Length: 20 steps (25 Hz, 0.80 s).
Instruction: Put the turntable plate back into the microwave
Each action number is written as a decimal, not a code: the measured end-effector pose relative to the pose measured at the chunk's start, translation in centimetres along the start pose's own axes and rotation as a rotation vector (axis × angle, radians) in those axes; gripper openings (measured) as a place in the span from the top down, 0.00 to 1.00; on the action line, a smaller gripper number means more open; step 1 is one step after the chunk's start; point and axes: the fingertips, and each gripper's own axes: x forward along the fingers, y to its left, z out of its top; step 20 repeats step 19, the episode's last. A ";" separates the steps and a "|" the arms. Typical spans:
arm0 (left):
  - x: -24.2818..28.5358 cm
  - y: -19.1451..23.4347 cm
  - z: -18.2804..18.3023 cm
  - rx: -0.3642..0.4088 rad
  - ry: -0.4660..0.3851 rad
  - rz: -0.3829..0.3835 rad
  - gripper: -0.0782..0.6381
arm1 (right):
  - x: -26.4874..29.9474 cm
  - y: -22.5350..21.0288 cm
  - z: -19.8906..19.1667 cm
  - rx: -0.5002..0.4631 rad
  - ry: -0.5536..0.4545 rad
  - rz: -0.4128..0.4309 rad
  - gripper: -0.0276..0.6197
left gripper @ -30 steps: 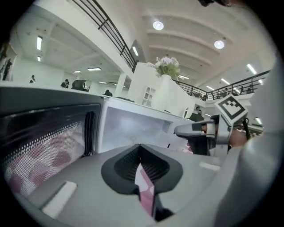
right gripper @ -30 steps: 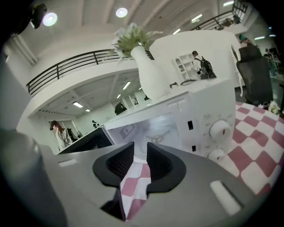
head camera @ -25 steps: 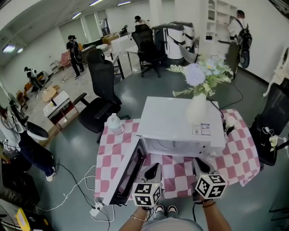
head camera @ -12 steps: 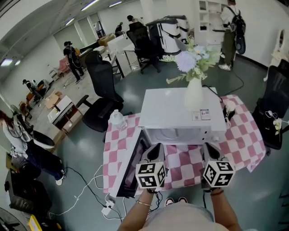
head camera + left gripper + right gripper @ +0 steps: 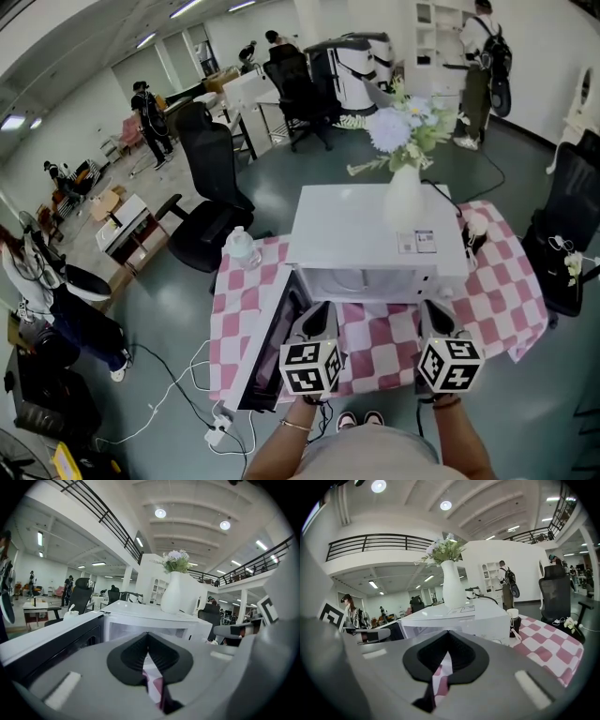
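The turntable plate (image 5: 361, 281) seems to lie flat inside the open microwave (image 5: 375, 239) on the bench (image 5: 511, 291); it shows only as a pale curve, too small to be sure. Round, it has no long axis. It lies straight ahead of the left gripper (image 5: 319, 321) and right gripper (image 5: 437, 321), about equally near, fingers pressed together on nothing. The door (image 5: 267, 349) hangs open at left.

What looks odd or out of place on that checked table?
The microwave has its door swung wide open, and a vase of flowers stands on its top, an unusual perch. Nothing looks spilled or damaged.
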 end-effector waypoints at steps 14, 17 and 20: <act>0.4 0.5 -0.6 -0.016 0.014 0.006 0.89 | 0.3 0.2 -0.2 -0.027 0.016 -0.008 0.94; 0.4 0.5 -0.7 -0.017 0.018 0.003 0.89 | 0.2 0.3 -0.3 -0.024 0.019 -0.011 0.94; 0.5 0.6 -0.7 -0.017 0.021 0.001 0.89 | 0.2 0.3 -0.4 -0.022 0.021 -0.014 0.94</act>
